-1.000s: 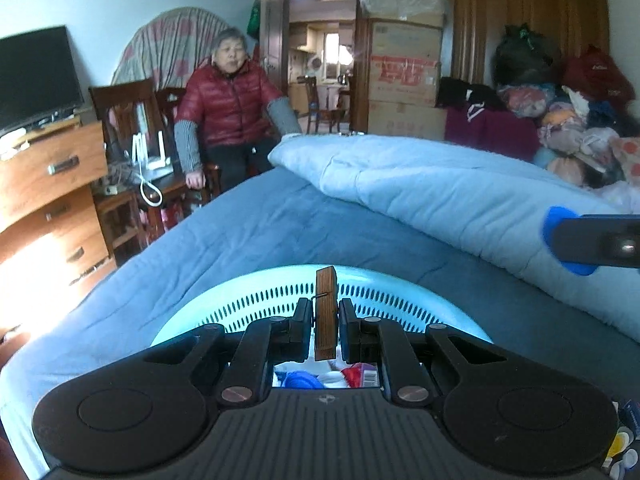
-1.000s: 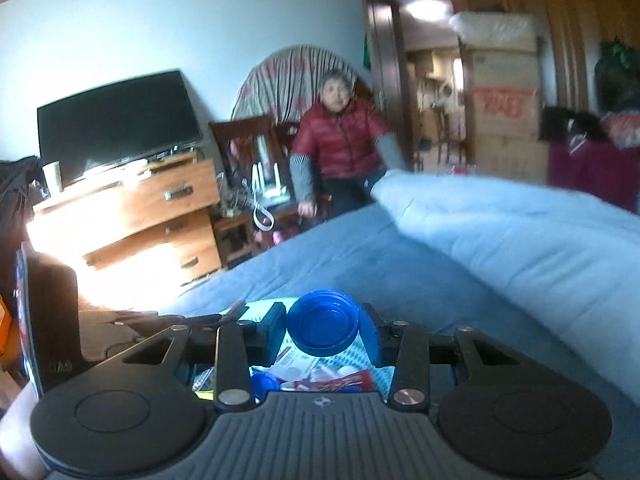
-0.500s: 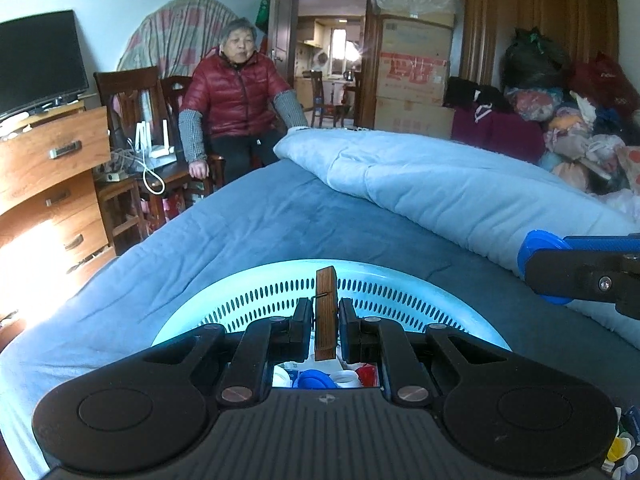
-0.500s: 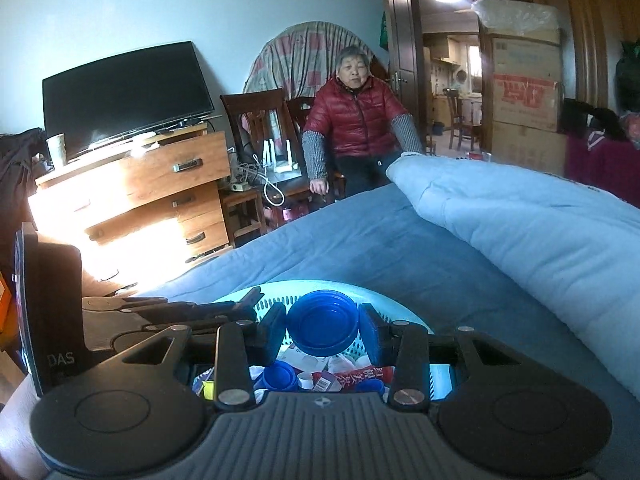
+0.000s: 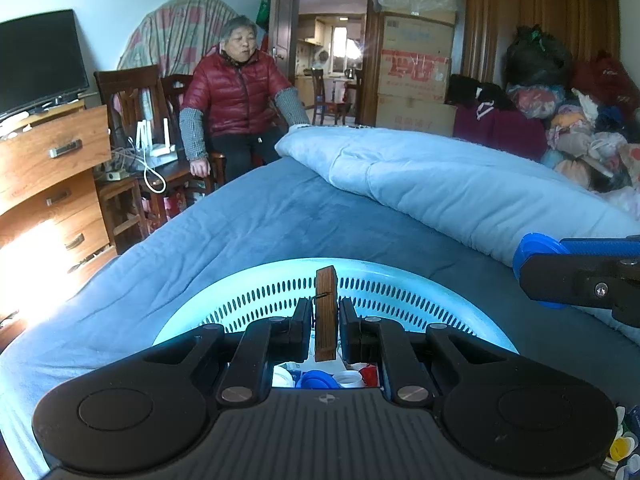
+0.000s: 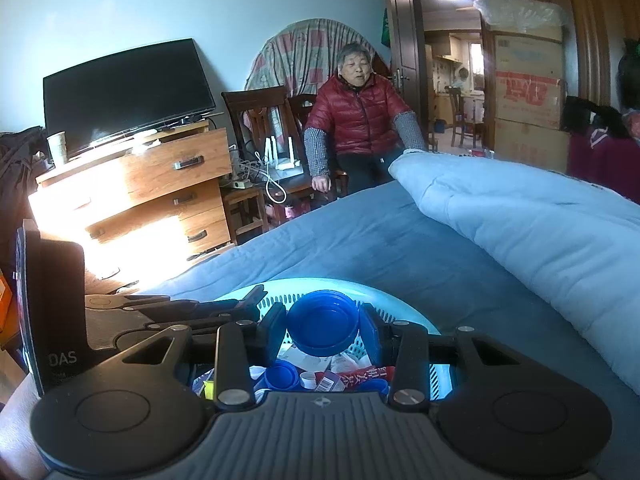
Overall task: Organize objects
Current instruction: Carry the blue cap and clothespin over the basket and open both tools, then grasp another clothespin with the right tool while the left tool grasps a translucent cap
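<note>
We hold a wooden clothespin (image 5: 326, 312) upright in the left gripper (image 5: 325, 320), its jaws pinched nearly shut on it, right above the pale basket (image 5: 400, 280) that sits on the bed (image 5: 280, 216). In the right gripper (image 6: 323, 330) we carry a blue cap (image 6: 322, 326), jaws set at a middling width and pressing its rim; from the left view that gripper sits off to the right, past the basket's edge. The basket already holds caps, wrappers and small bottles. To finish well, we judge, each piece should be low over the basket's middle before we let go, so neither bounces off the slotted wall onto the blanket (image 5: 440, 184). We release one at a time, keeping the grippers from bumping. A person (image 5: 236, 92) sits on a chair beyond the bed, well apart.
</note>
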`<state>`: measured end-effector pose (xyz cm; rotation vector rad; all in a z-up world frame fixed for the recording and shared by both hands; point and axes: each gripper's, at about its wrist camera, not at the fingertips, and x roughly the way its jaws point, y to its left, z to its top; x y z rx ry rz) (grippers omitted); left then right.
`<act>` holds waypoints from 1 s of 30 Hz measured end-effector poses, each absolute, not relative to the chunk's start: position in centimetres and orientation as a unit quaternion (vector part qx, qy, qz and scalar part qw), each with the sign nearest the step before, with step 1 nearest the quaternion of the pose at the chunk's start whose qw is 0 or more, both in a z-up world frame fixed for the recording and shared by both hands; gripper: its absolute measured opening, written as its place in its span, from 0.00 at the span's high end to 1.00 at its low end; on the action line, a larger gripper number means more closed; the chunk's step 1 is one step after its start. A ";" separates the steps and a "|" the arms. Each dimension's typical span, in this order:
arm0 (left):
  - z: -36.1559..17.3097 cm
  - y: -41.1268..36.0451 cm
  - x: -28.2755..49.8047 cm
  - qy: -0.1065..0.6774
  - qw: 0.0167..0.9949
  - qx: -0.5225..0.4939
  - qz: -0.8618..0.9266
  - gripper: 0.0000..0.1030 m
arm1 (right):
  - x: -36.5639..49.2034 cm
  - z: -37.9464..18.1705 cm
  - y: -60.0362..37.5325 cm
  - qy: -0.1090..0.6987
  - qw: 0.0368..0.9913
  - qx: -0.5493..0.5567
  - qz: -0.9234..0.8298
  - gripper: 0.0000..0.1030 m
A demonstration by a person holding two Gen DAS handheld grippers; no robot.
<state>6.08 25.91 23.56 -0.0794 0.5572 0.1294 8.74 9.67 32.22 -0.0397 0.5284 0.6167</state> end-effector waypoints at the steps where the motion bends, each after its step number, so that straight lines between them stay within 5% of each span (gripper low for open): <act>1: 23.4 26.0 6.1 0.275 0.958 -0.039 0.064 0.84 | 8.8 32.2 9.7 0.257 0.918 -0.019 0.300 0.59; 6: 23.4 25.9 6.2 0.274 0.958 -0.039 0.072 0.81 | 8.7 32.0 9.9 0.257 0.917 -0.018 0.303 0.58; 7: 23.4 26.0 6.2 0.272 0.959 -0.039 0.073 0.73 | 8.7 32.0 10.0 0.256 0.917 -0.019 0.305 0.58; 8: 23.5 26.0 6.2 0.270 0.959 -0.039 0.073 0.53 | 8.6 32.0 10.1 0.252 0.919 -0.023 0.304 0.55; 10: 23.5 25.9 6.0 0.258 0.962 -0.030 0.081 0.22 | 8.3 32.1 10.2 0.243 0.923 -0.028 0.297 0.29; 11: 23.6 25.8 5.8 0.248 0.965 -0.023 0.086 0.12 | 8.1 32.4 9.9 0.237 0.925 -0.023 0.297 0.29; 20: 25.3 24.4 1.0 0.191 0.981 -0.039 0.023 0.03 | -0.9 29.3 -7.5 0.203 0.962 0.056 0.176 0.22; 23: 25.9 22.3 -2.1 0.164 0.985 -0.044 -0.022 0.02 | -4.8 23.8 -15.9 0.265 0.960 0.069 0.056 0.30; 25: 25.8 20.7 -3.9 0.148 0.986 -0.054 -0.053 0.00 | -7.5 19.3 -20.2 0.323 0.943 0.076 -0.013 0.43; 30: 23.8 15.3 -5.9 0.161 0.978 -0.045 -0.129 0.00 | -11.8 11.5 -23.1 0.396 0.912 0.095 -0.045 0.47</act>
